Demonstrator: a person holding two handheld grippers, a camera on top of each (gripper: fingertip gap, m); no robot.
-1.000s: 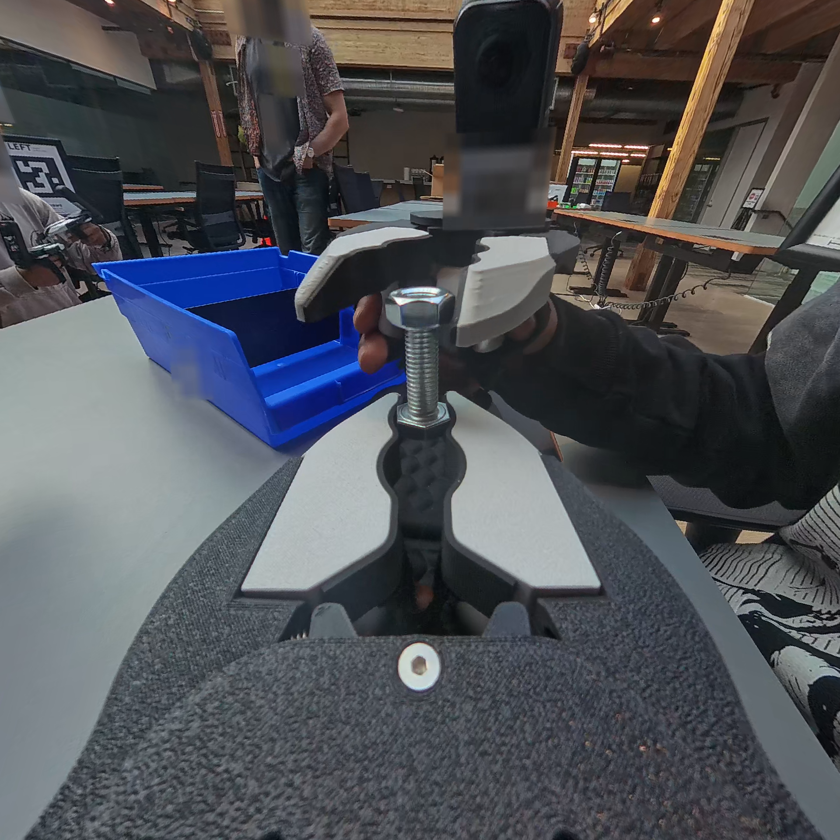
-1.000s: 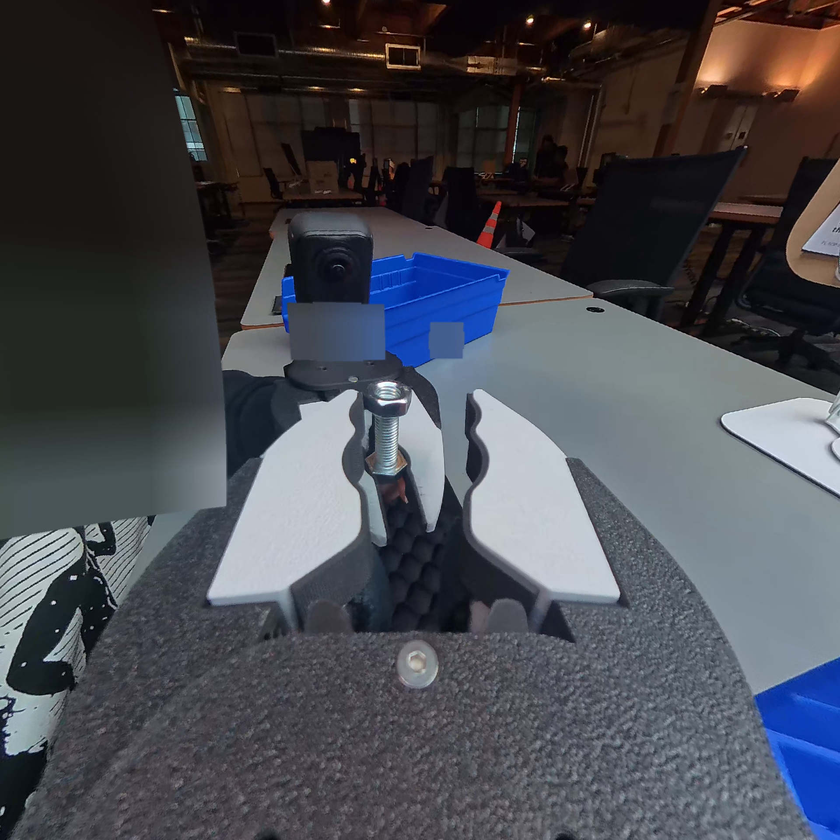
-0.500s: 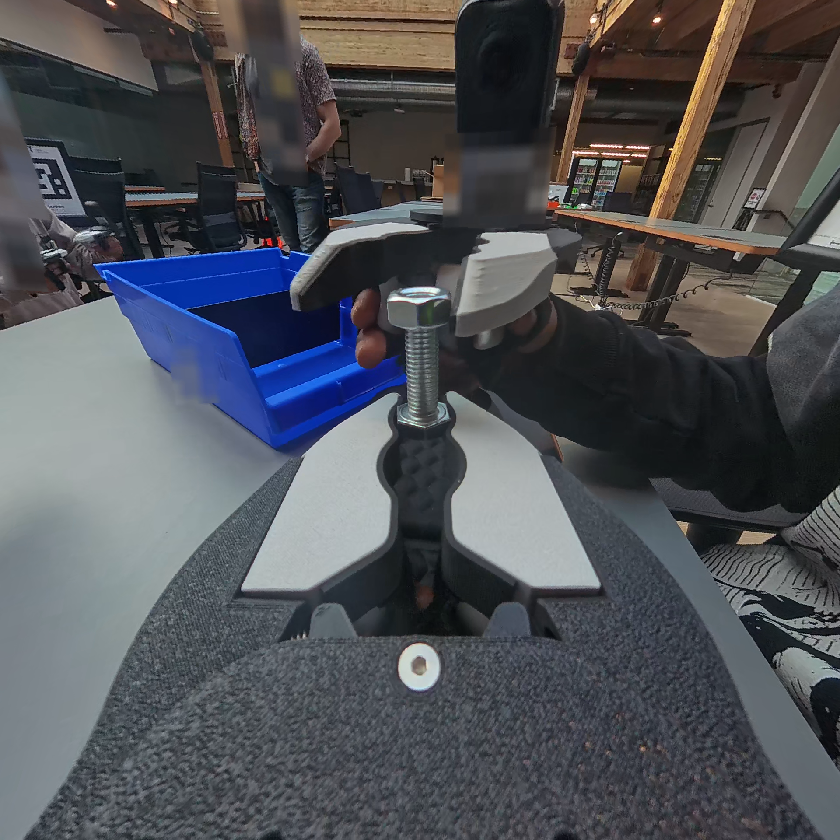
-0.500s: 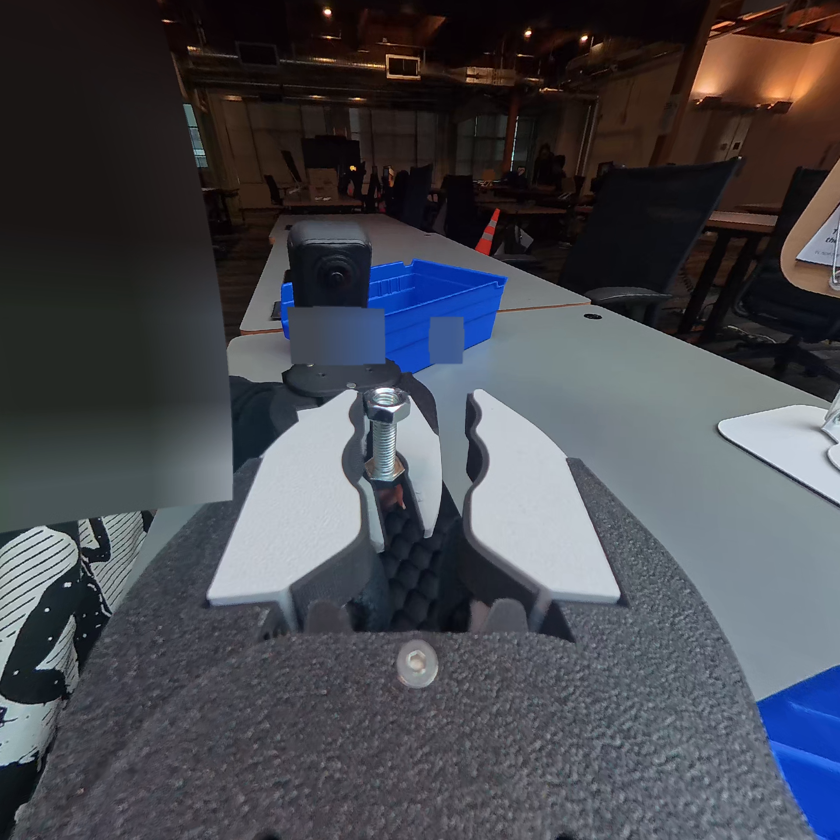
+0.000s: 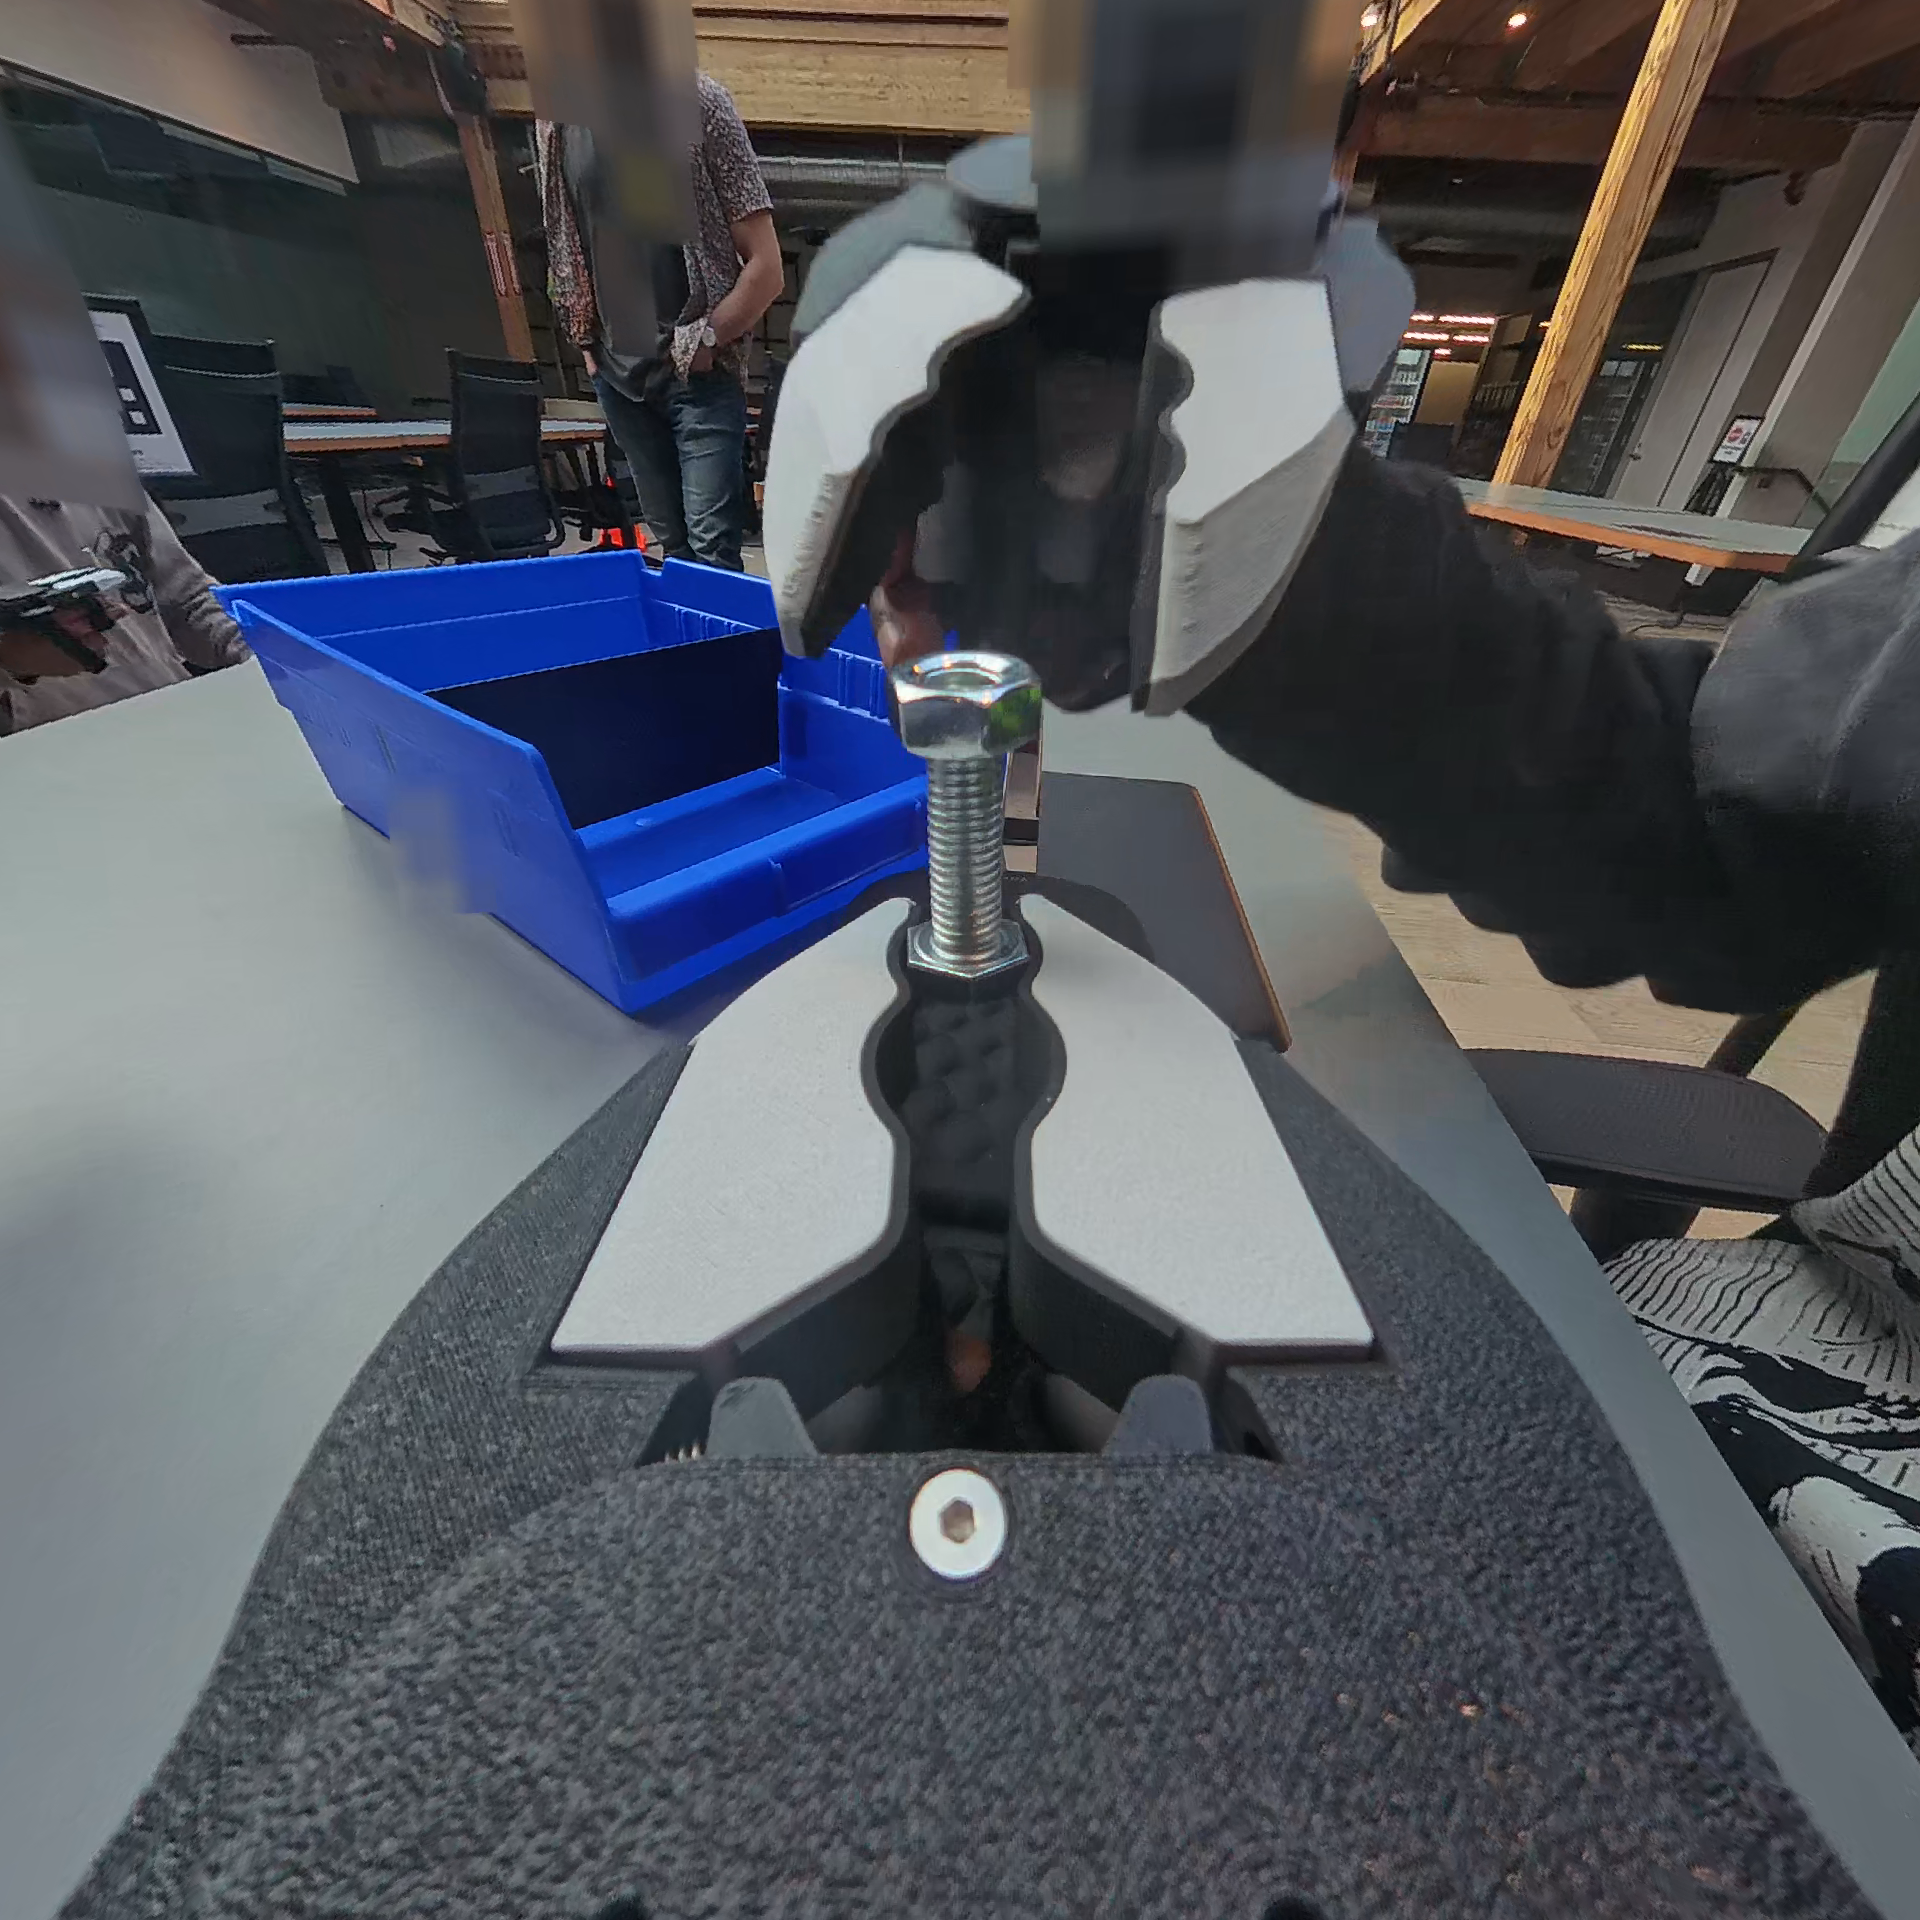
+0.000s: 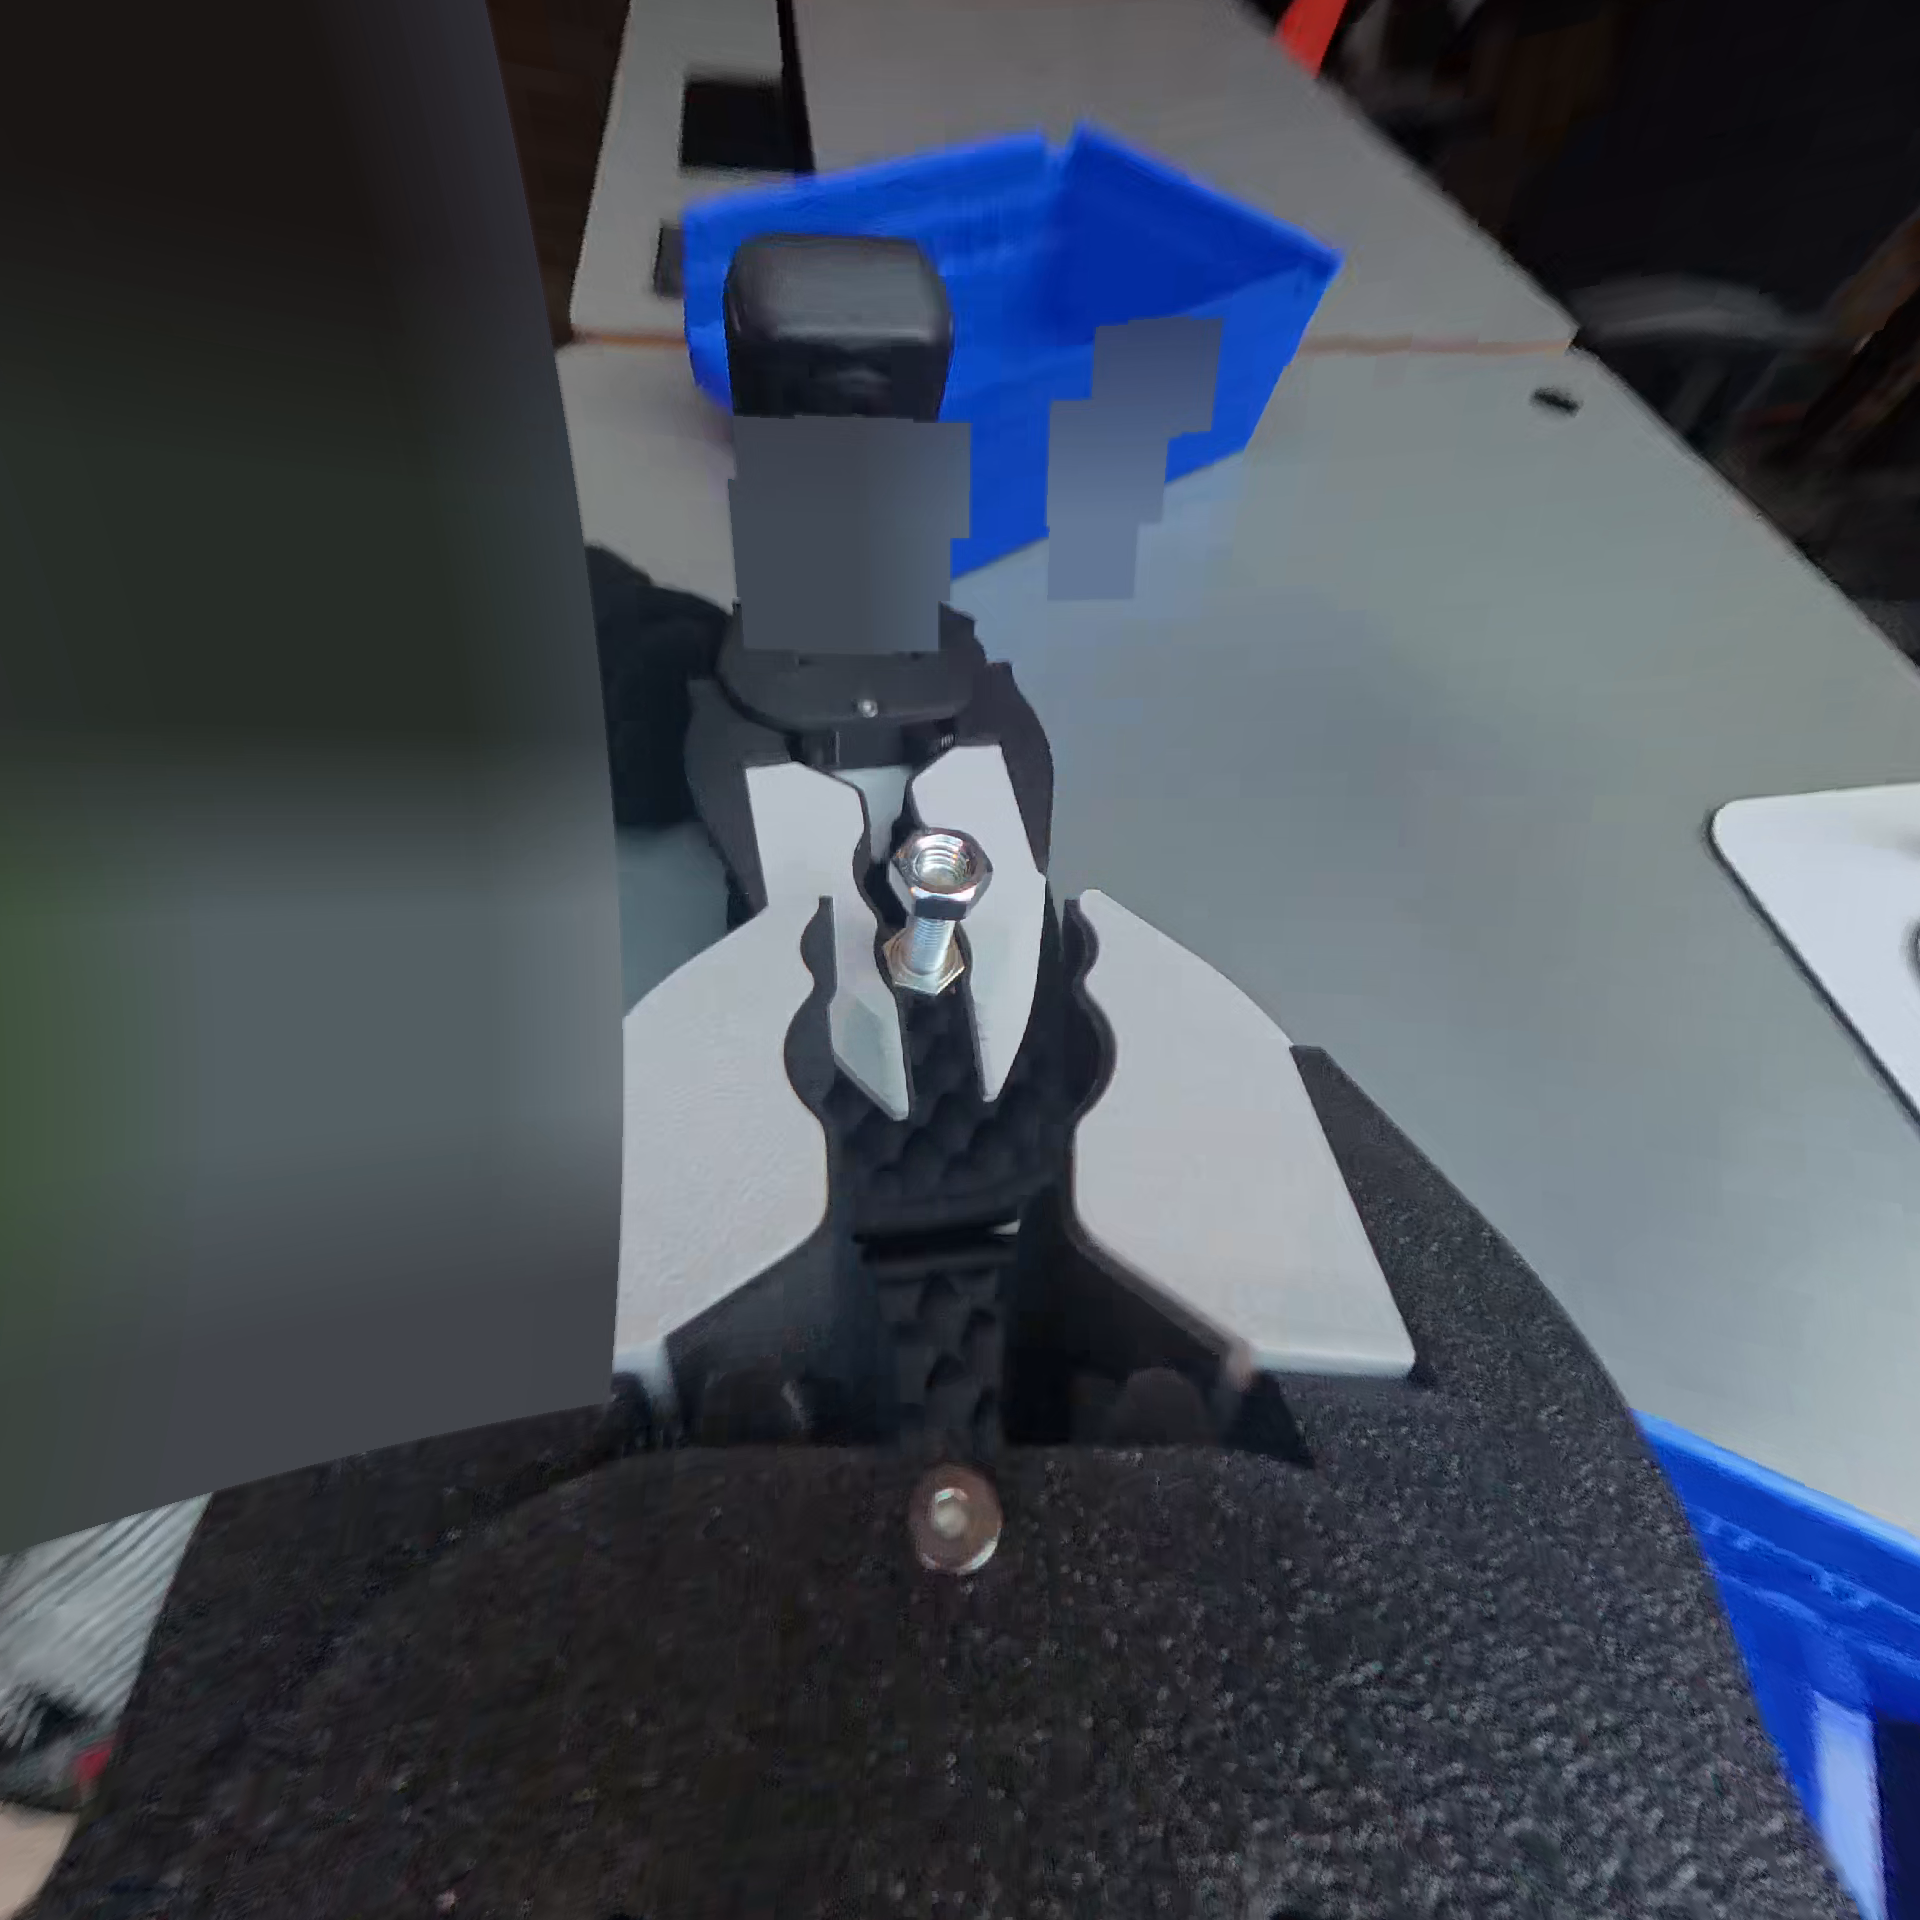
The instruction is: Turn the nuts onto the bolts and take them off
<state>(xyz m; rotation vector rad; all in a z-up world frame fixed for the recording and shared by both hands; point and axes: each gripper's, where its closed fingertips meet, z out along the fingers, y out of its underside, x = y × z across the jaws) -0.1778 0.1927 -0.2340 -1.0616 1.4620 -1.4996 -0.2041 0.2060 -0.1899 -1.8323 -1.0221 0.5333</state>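
On the left, a blue bin (image 5: 665, 748) sits on the grey worktop (image 5: 208, 987). The left tool (image 5: 966, 961) pinches the bolt (image 5: 966, 852) by its head, threads up, steadying it. The right tool (image 5: 1060, 623), spread apart, hovers over the nut (image 5: 966, 701) at the bolt's tip, likely to regrip and turn it.

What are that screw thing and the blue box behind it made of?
The bolt and the nut at its top look like bright plated steel: silvery, with sharp glints on threads and flats. The blue bin looks like moulded plastic: even colour, soft sheen, thin ribbed walls. The left gripper clamps the bolt's lower end.
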